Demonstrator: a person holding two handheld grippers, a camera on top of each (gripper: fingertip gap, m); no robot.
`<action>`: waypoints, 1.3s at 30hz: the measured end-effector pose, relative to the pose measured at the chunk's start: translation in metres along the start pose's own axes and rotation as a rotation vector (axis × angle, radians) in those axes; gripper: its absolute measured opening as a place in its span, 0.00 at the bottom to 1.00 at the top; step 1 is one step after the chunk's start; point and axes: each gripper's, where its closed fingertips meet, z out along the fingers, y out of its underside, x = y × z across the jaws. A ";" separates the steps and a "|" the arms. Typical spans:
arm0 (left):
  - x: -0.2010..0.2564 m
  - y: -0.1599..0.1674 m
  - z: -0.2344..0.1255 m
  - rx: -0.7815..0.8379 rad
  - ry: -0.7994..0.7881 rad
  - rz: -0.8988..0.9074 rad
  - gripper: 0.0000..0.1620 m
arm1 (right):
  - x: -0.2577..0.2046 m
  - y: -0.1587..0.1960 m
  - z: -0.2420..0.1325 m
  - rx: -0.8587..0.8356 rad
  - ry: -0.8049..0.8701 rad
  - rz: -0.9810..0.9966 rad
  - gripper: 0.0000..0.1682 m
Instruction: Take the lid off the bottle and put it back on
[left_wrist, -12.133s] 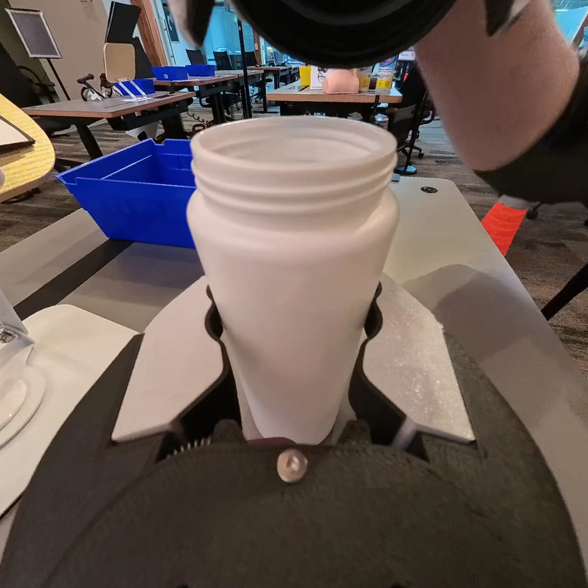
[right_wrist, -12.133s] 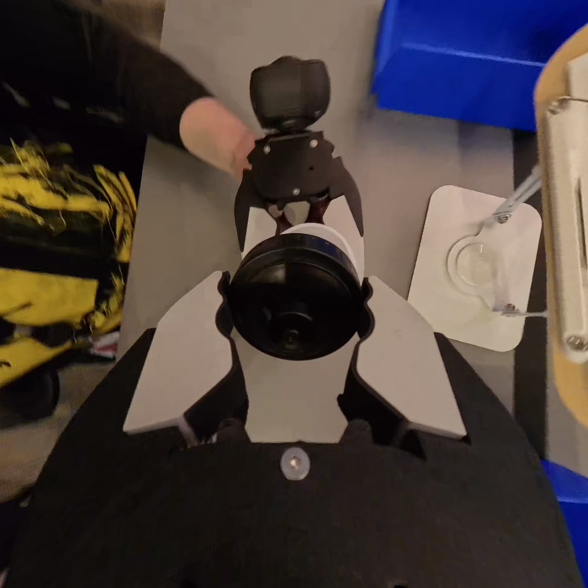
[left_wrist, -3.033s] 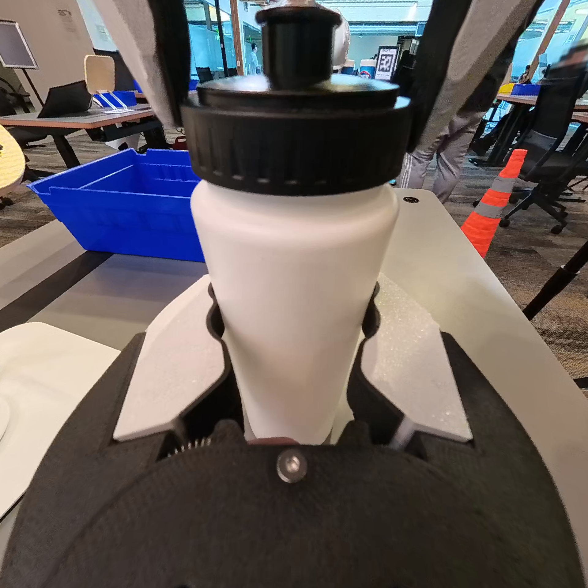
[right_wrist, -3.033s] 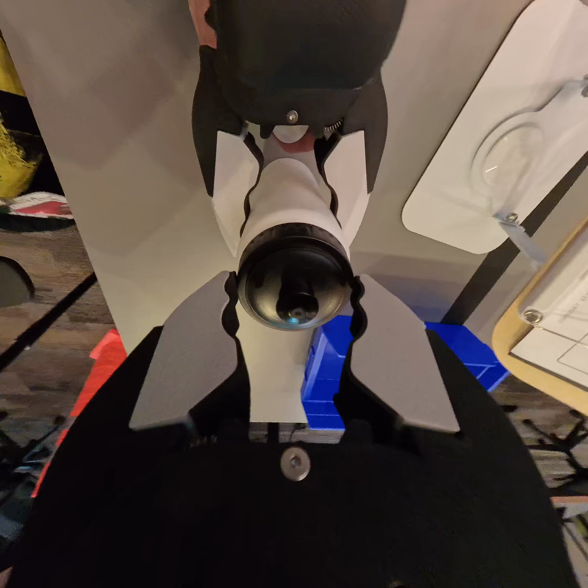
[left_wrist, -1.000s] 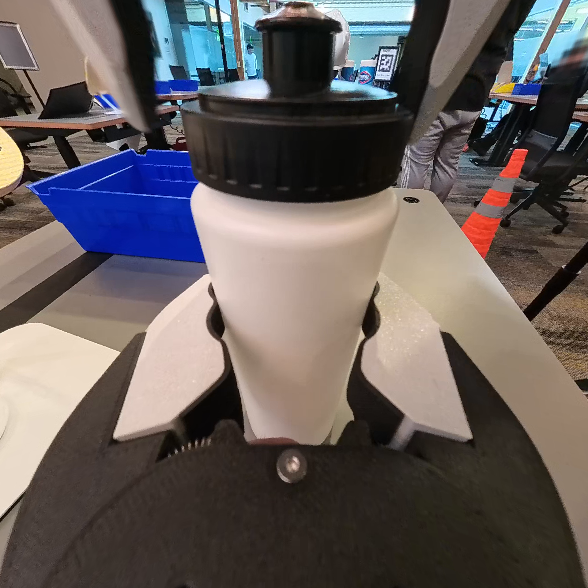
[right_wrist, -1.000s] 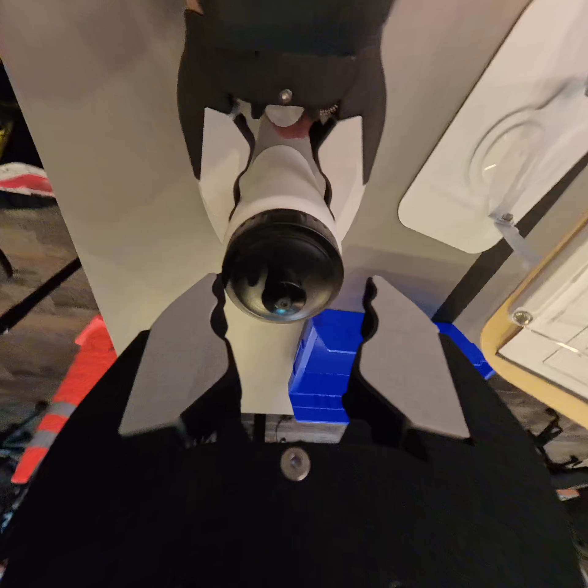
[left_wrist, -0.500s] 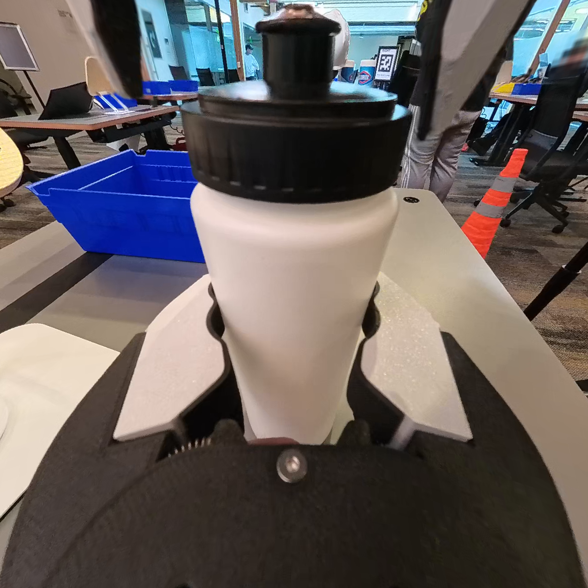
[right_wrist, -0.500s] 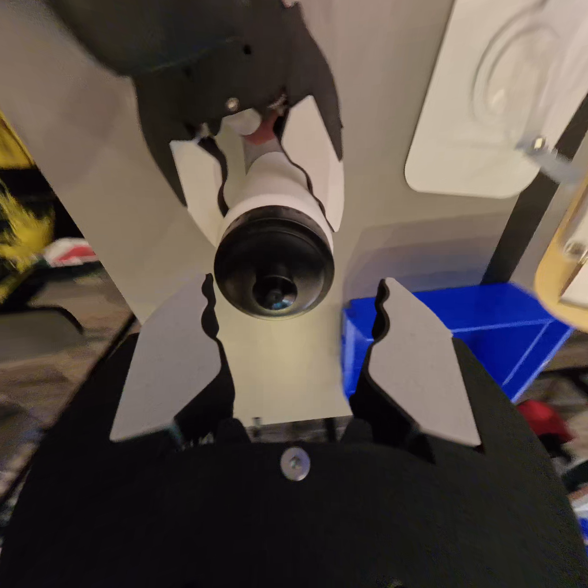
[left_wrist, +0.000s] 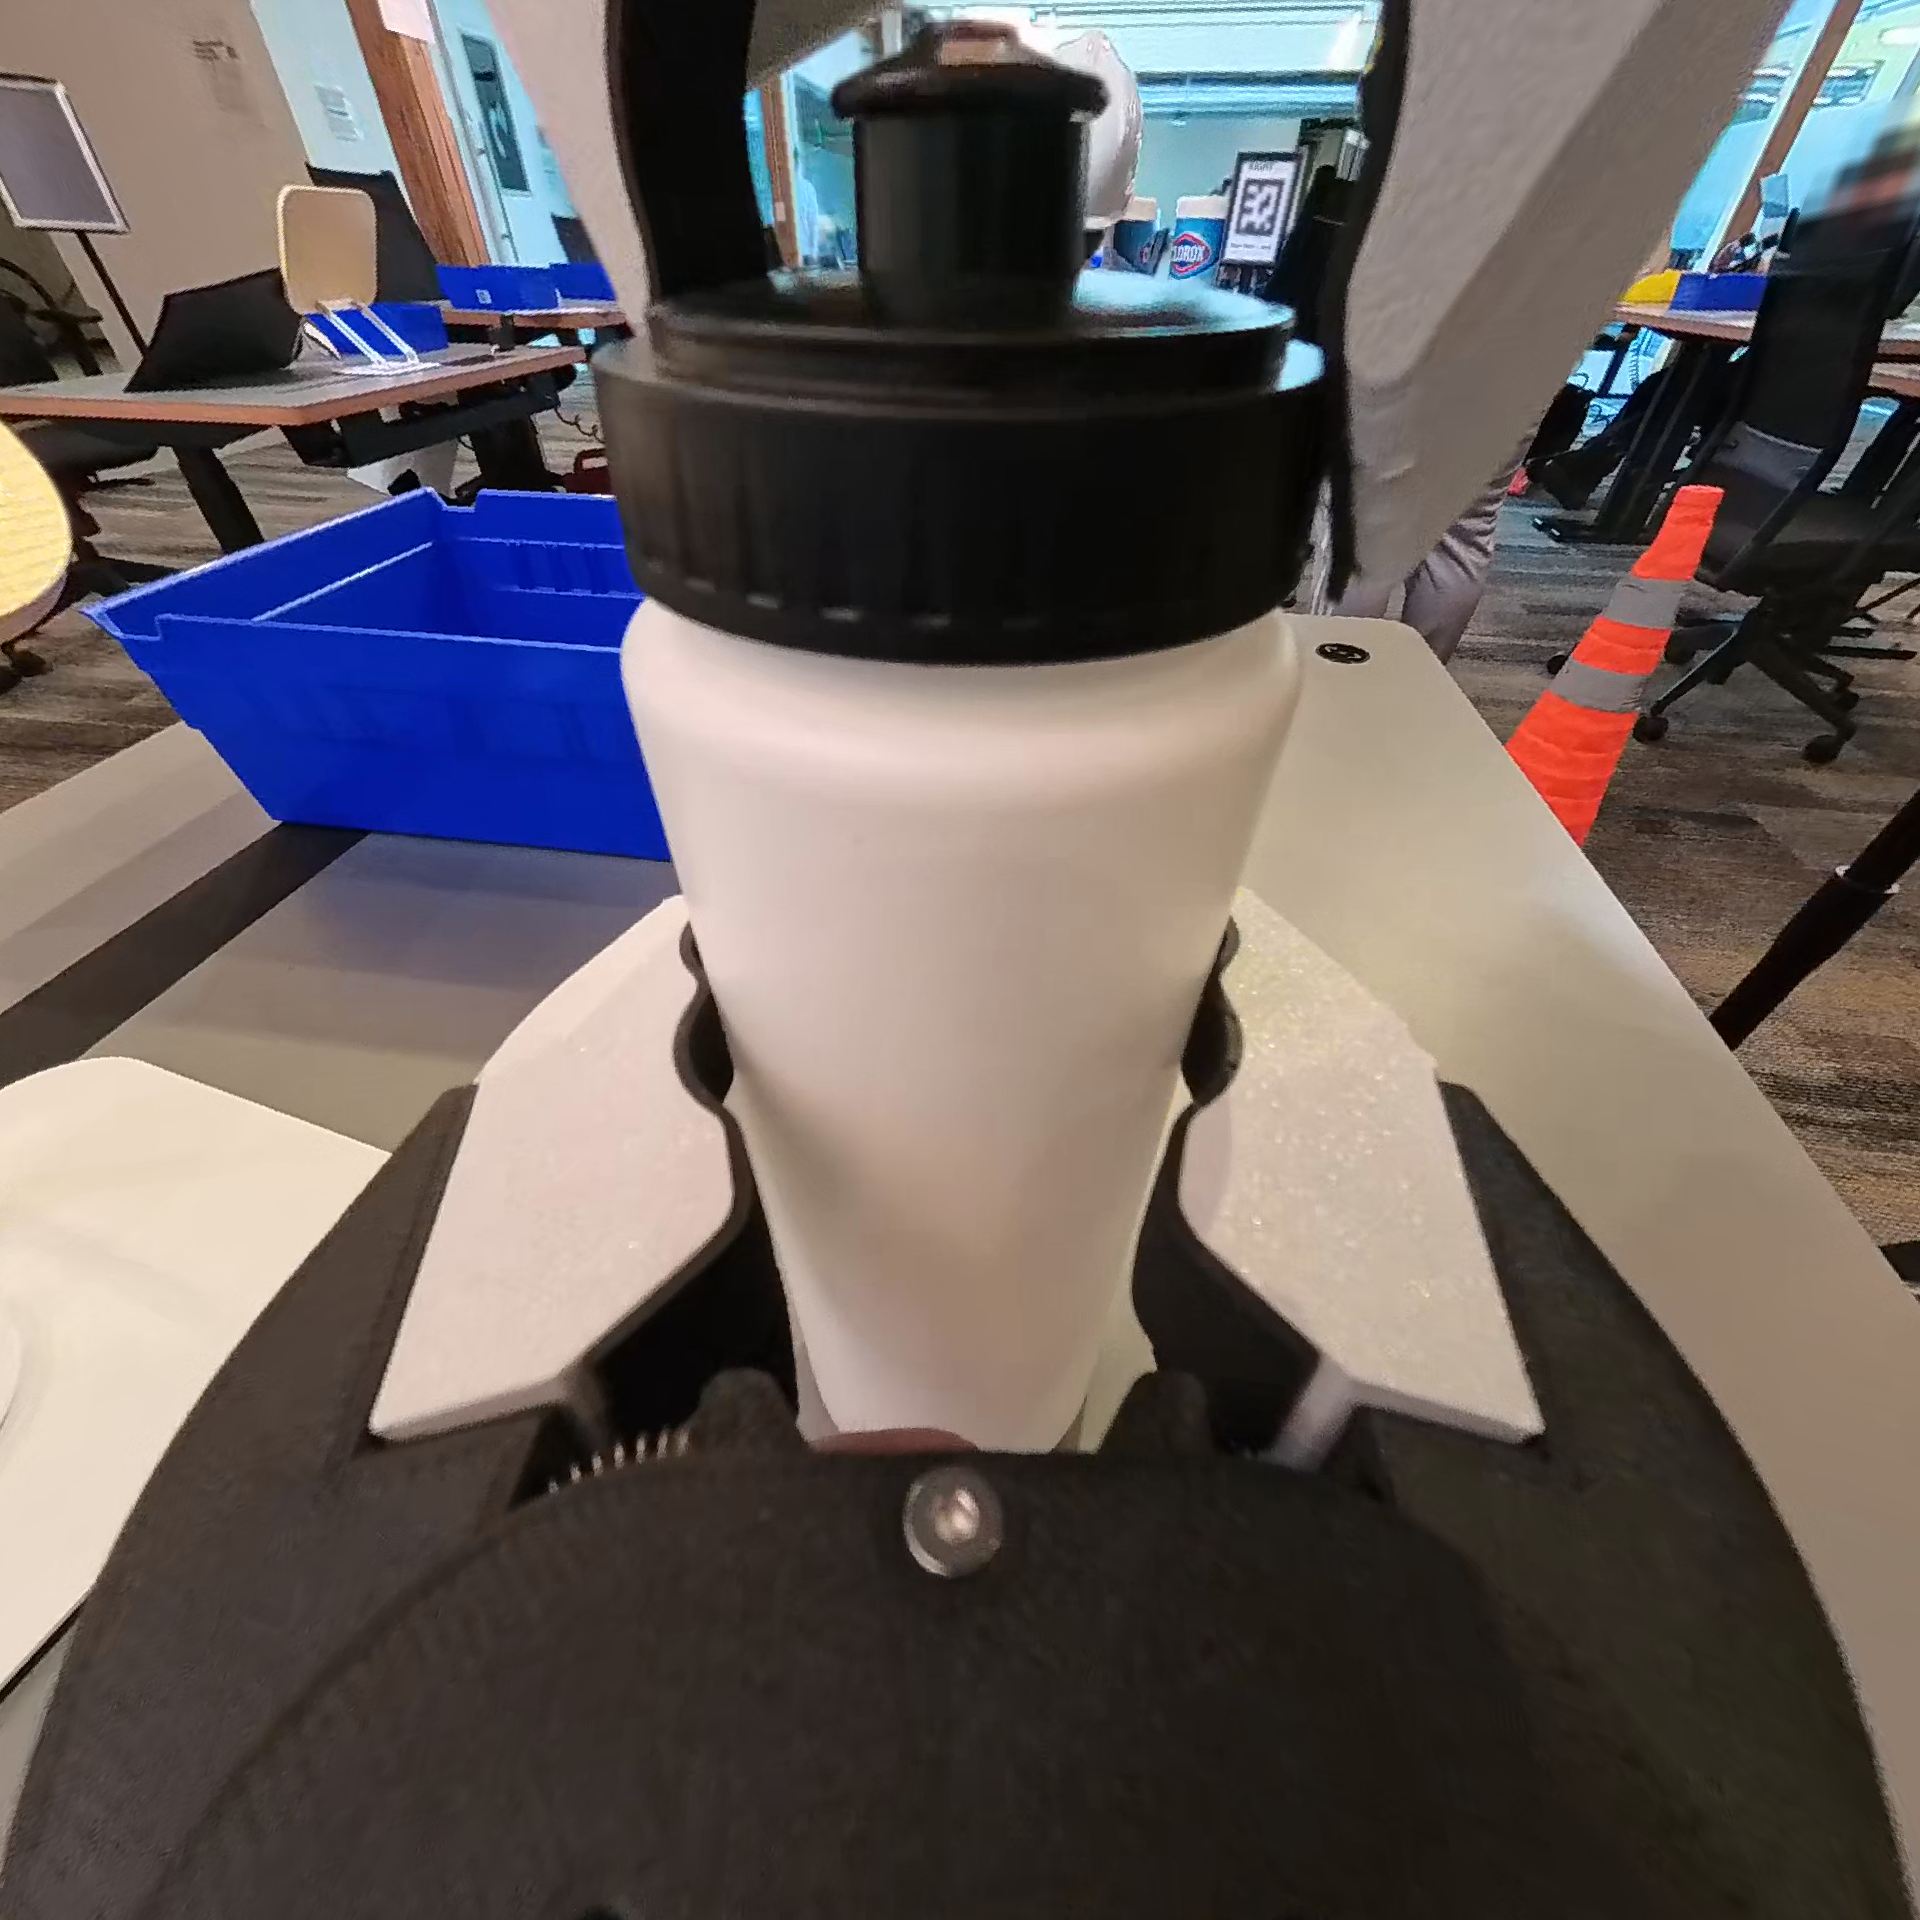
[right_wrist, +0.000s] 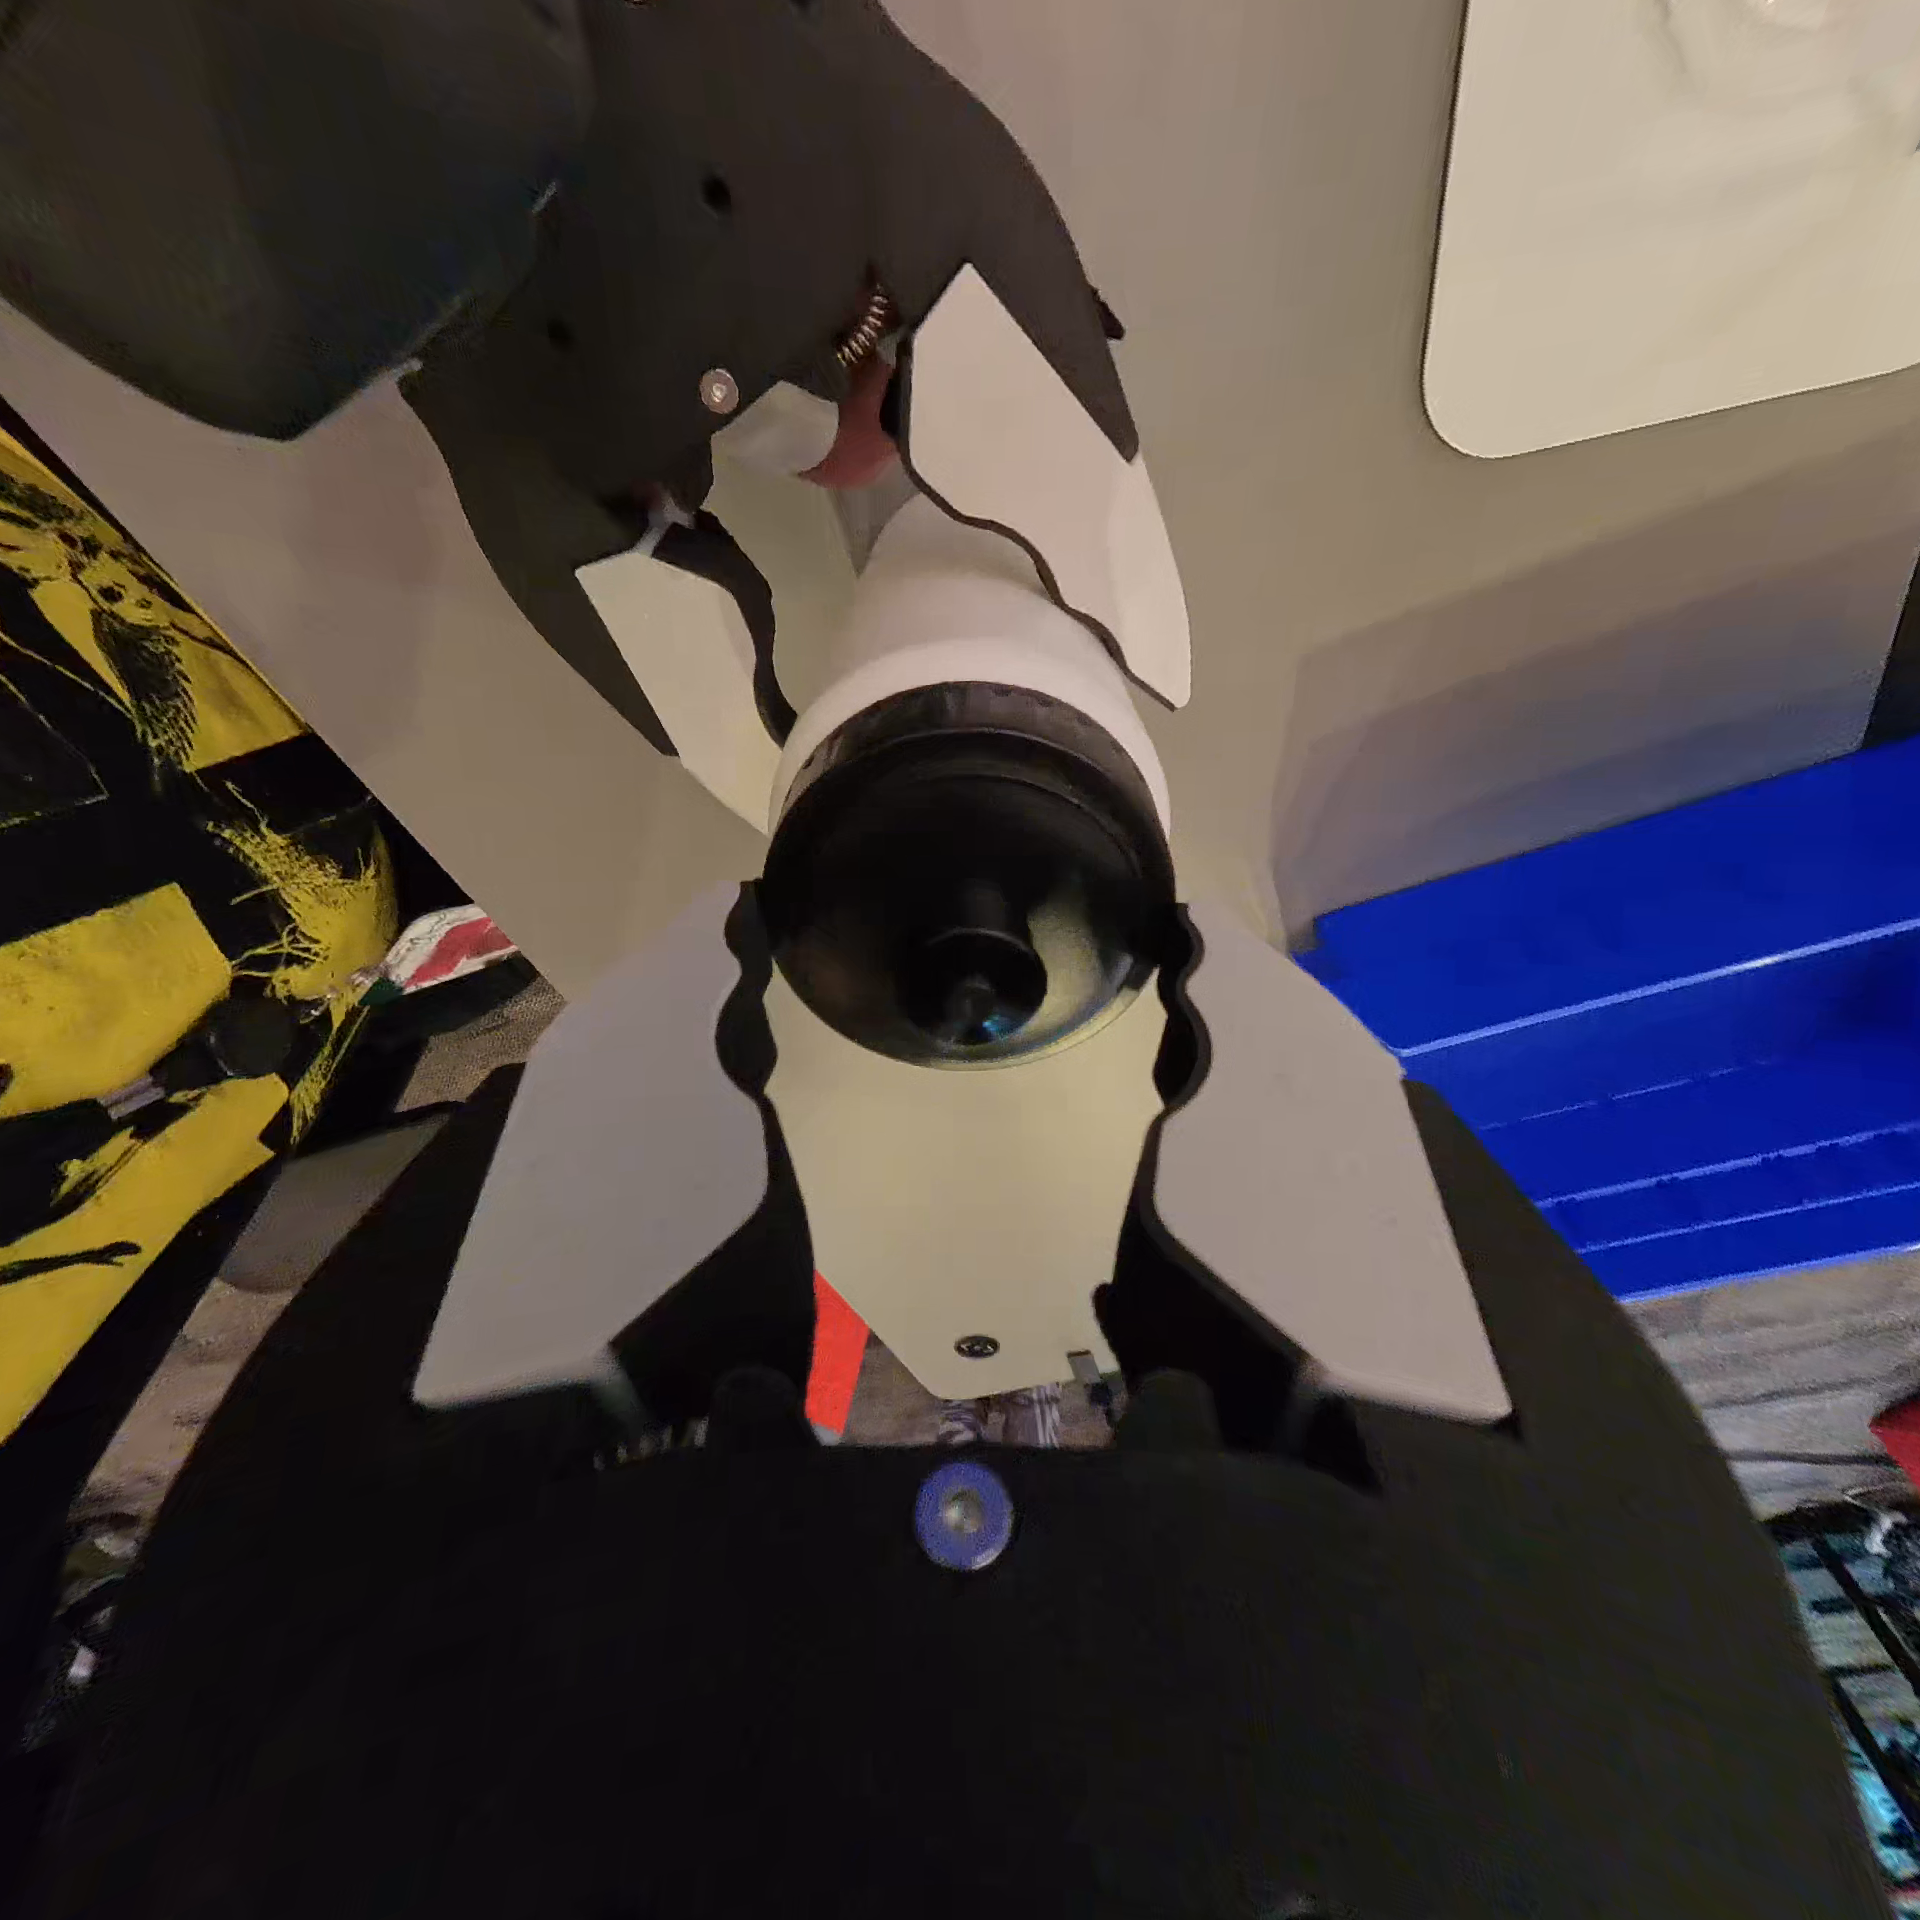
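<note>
Left gripper (left_wrist: 956, 1060) clamps the smooth white bottle (left_wrist: 956, 935) low while the right gripper (right_wrist: 961, 997) pinches the ribbed black lid (right_wrist: 961, 883), likely the grippiest hold.

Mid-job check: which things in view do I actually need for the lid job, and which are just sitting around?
Needed:
white bottle, clamped in the left gripper
black lid, on the bottle
right gripper, fingers either side of the lid

Just lying about:
blue bin
white pad
orange cone
grey table
</note>
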 end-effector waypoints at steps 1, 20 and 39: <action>0.000 0.000 0.000 -0.001 0.000 0.000 0.54 | 0.001 0.002 0.000 -0.016 -0.008 -0.037 0.43; 0.002 0.000 0.002 0.005 0.004 0.000 0.54 | 0.001 0.005 0.001 -0.072 -0.002 -0.079 0.44; 0.002 0.000 0.001 0.005 0.007 -0.001 0.54 | 0.000 -0.004 -0.001 -0.027 -0.010 -0.016 0.43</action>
